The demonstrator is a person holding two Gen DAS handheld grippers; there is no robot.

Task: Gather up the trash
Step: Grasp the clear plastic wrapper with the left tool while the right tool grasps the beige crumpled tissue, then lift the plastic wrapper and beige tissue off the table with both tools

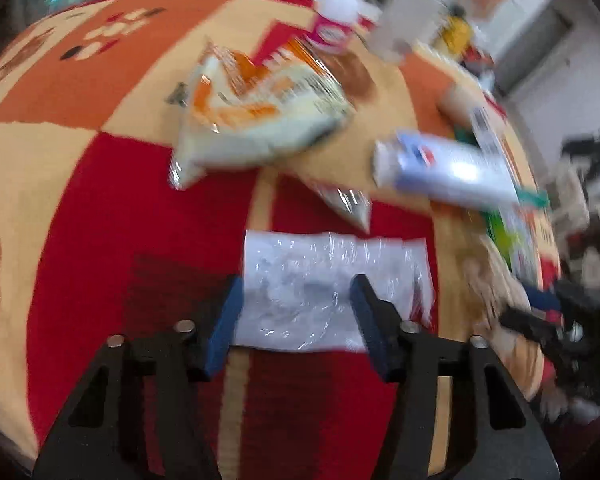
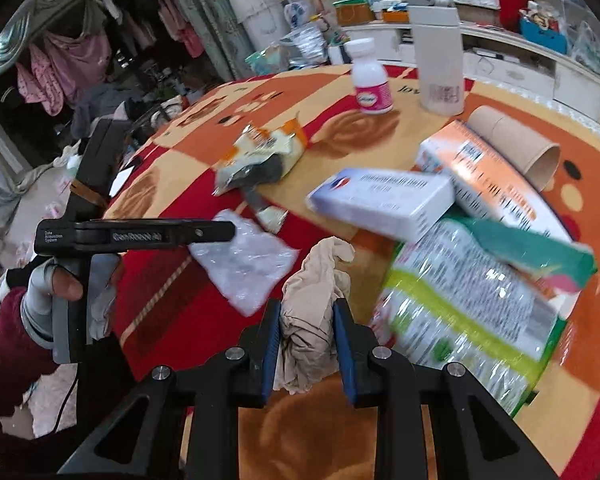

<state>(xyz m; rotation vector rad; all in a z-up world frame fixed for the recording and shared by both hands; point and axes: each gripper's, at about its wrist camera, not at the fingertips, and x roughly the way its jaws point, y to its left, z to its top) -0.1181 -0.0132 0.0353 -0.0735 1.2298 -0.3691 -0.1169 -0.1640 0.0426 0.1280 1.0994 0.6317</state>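
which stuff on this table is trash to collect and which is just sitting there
Trash, most likely:
- clear plastic wrapper, between the open left gripper pads
- crumpled beige tissue, clamped by the right gripper
- torn snack packet
- cardboard tube

Probably just lying about:
- pink-labelled bottle
- tall white container

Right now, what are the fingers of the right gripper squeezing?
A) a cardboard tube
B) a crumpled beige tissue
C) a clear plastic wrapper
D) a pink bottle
B: in the right wrist view, the right gripper has its blue fingers pressed on both sides of the crumpled beige tissue.
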